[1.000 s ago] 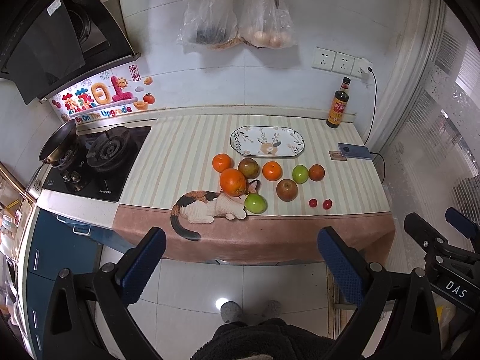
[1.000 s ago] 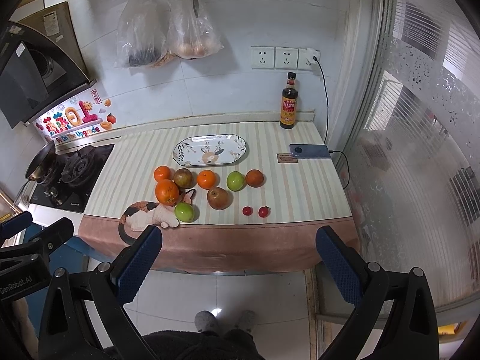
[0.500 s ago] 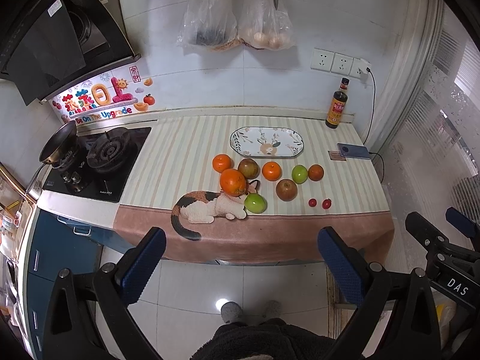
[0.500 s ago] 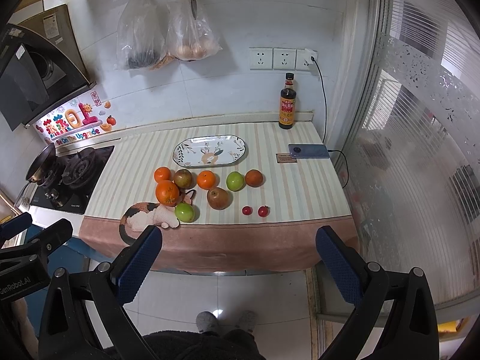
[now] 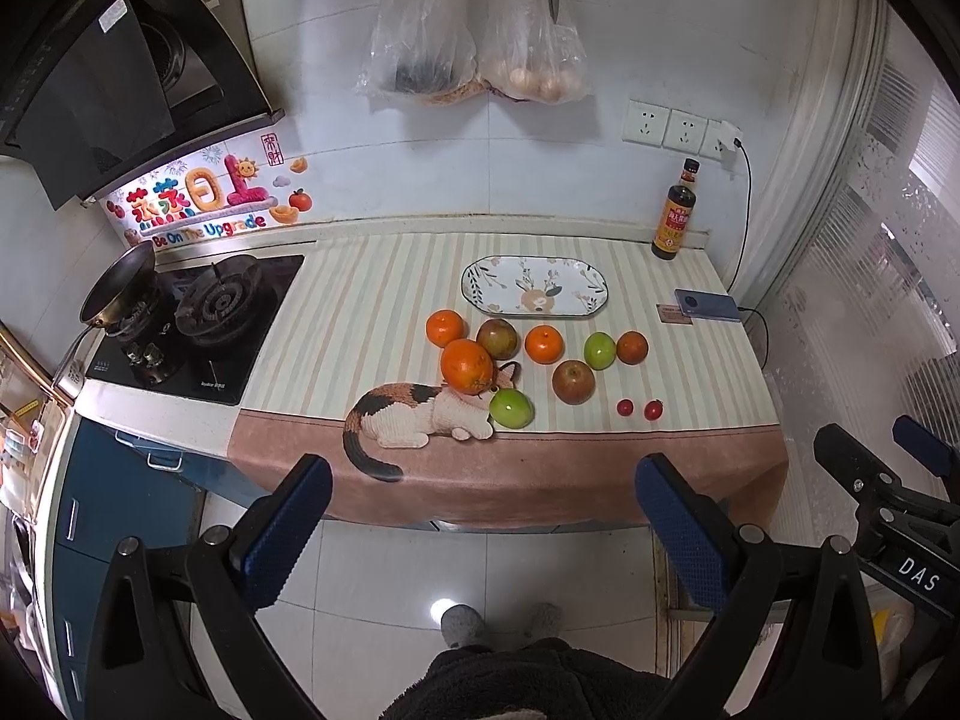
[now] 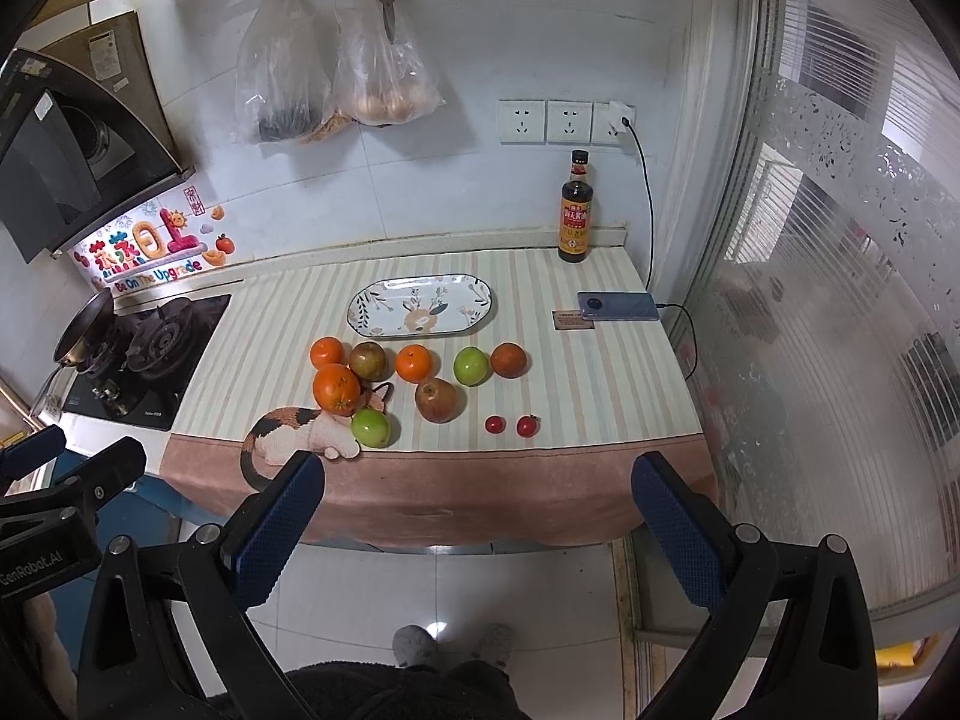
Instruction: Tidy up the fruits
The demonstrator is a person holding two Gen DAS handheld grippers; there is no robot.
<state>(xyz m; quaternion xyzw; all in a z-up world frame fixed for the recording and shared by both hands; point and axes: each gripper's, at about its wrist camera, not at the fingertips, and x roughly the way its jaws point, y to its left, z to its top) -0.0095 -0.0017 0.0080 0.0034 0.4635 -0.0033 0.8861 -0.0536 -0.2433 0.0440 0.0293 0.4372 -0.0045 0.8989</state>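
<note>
While both tools are held back over the floor tiles, the left gripper point(image 5: 477, 510) and right gripper point(image 6: 477, 507) are seen with fingers spread wide, nothing pinched. Well beyond the fingertips, on the striped counter mat point(image 5: 372, 312), the fruits are scattered: a green apple point(image 5: 511, 408) nearest, touching the big orange point(image 5: 467, 365), with two cherry tomatoes point(image 5: 639, 408) off to the right. Farther back, the oval plate point(image 5: 534, 295) is left bare, and a sauce bottle point(image 5: 675, 217) is stood by the wall.
</note>
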